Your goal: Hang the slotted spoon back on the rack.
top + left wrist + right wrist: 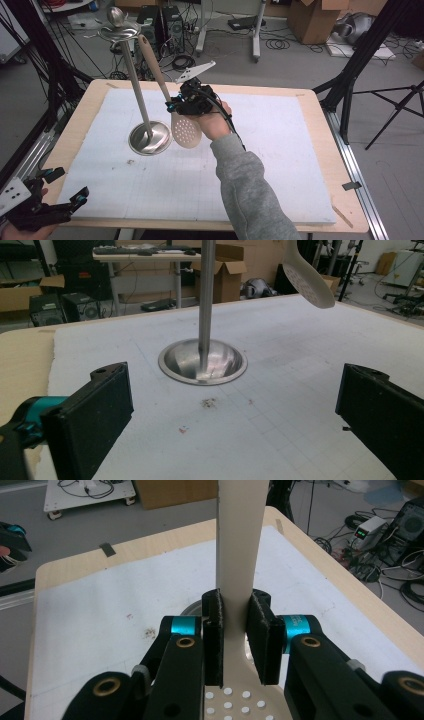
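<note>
Clamped flat between the black, rough-faced jaws of the right gripper [186, 102] is a cream plastic slotted spatula [185, 131], gripped at the neck where the smooth flat handle widens into the blade. Its oval blade, pierced with rows of small round holes, hangs just above the white foam mat [280, 165] beside the stand's base, while the handle slants up toward the stand's top. That utensil stand [149, 136] is polished metal: a shallow, mirror-bright dish base resting on the mat, a slim straight pole, and a round ring on top holding a steel spoon [116, 16]. Well away from the stand, at the mat's near corner, the left gripper [62, 192] waits with its blocky black jaws spread wide, empty.
</note>
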`<state>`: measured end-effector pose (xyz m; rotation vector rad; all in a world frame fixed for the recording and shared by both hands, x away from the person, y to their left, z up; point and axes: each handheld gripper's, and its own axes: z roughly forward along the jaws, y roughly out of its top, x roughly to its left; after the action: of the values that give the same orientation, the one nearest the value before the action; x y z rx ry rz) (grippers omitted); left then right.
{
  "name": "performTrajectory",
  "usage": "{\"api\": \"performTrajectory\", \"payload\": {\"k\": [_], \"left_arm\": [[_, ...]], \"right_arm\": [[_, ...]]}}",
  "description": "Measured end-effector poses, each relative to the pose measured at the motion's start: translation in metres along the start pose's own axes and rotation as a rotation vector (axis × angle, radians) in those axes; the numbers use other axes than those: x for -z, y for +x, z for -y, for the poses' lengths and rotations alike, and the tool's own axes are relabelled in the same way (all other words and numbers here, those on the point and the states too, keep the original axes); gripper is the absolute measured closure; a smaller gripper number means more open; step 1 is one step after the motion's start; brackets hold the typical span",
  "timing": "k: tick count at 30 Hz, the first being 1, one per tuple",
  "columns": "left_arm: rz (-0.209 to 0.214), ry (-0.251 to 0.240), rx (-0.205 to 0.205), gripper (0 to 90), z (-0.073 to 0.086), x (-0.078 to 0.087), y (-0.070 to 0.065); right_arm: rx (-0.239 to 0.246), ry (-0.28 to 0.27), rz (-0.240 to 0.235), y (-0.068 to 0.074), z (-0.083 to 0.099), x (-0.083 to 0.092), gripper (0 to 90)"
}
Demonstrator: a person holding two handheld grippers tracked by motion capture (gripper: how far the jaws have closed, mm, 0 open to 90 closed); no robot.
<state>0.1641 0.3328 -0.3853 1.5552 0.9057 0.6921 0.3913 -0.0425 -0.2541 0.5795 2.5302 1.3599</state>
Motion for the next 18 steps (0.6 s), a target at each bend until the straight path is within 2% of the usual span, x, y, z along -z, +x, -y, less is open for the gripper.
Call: {"api": "performTrajectory", "payload": {"k": [18], "left_arm": [[0.005, -0.006, 0.002, 2.2, 0.0, 0.002, -0.001]], "right_arm": [[-0.015, -0.014, 0.004, 0.002, -0.003, -0.016, 78.0]]}}
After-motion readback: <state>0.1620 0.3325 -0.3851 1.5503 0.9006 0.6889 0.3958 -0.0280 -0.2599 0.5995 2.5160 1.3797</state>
